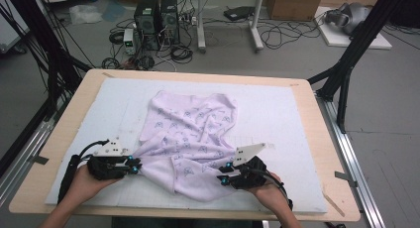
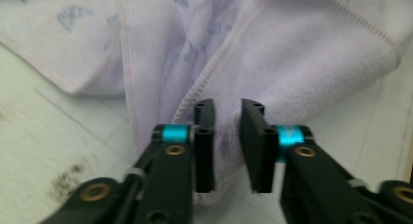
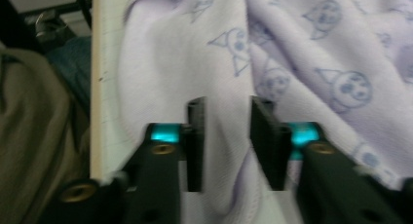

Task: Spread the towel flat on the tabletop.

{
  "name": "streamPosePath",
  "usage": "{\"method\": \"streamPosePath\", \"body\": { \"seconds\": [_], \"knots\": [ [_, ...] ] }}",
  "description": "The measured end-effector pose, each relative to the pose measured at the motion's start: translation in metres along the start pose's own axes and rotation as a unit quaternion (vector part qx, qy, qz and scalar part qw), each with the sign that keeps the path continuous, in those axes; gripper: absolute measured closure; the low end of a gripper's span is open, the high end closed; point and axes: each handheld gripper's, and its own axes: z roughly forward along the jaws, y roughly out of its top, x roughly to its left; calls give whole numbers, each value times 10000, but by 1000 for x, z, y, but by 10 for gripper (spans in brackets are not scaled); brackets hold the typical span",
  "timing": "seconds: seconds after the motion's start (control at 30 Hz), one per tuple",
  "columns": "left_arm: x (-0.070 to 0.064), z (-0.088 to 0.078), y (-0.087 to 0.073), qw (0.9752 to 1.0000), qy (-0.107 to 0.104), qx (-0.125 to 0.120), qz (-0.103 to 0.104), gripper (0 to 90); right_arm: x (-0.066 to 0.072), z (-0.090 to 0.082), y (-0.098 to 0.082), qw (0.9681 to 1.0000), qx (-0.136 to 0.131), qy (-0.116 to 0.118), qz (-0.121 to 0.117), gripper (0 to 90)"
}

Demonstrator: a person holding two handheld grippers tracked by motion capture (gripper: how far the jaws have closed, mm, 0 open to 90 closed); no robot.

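A pale lilac towel (image 1: pixel 188 139) printed with small blue cartoon faces lies crumpled on the white mat (image 1: pixel 277 109). My left gripper (image 1: pixel 136 164) is at the towel's near left corner. In the left gripper view its jaws (image 2: pixel 228 121) stand apart, and a stitched fold of the towel (image 2: pixel 302 48) runs between them without being pinched. My right gripper (image 1: pixel 222 174) is at the towel's near right part. Its jaws (image 3: pixel 226 121) are also apart, over a ridge of towel (image 3: pixel 311 63) that the pads do not press.
The mat covers a wooden table (image 1: pixel 317 139) whose near edge (image 3: pixel 95 87) is close to the right gripper. Black frame posts (image 1: pixel 346 59) stand at both sides. Computers (image 1: pixel 156 20) and cables lie on the floor beyond the table.
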Motion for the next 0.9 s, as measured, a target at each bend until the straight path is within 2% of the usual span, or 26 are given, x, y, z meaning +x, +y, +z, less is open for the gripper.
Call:
{"method": "streamPosePath", "body": {
  "seconds": [0.07,0.13,0.2,0.27,0.3,0.37,0.4,0.5,0.73,0.8,0.9],
  "knots": [
    [-3,5,12,9998,-141,-112,21,574,-2,3,-2,10000,52,-8,-7,594],
    [-7,15,23,9996,-222,-115,108,533,-2,7,-3,9999,104,34,3,581],
    [-9,28,28,9993,-347,-17,147,498,0,13,-5,9997,214,96,-61,591],
    [-9,43,28,9989,-407,167,162,509,1,19,-8,9993,337,102,-104,656],
    [-9,49,27,9984,-462,255,181,555,2,20,-9,9992,348,147,-104,716],
    [-12,58,21,9975,-543,392,222,728,4,21,-10,9991,372,184,-115,815],
    [-13,58,18,9976,-545,347,246,809,4,21,-10,9988,397,282,-96,827],
    [-16,49,14,9977,-569,300,236,866,9,20,-11,9980,409,439,-173,836],
    [-31,12,-9,9975,-446,372,407,870,34,12,-6,9962,222,804,-255,826],
    [-30,2,-17,9981,-417,338,301,849,37,7,-4,9963,97,811,-262,759],
    [-25,-8,-17,9988,-299,266,270,749,31,-7,0,9977,-240,624,-146,688]
  ]
}}
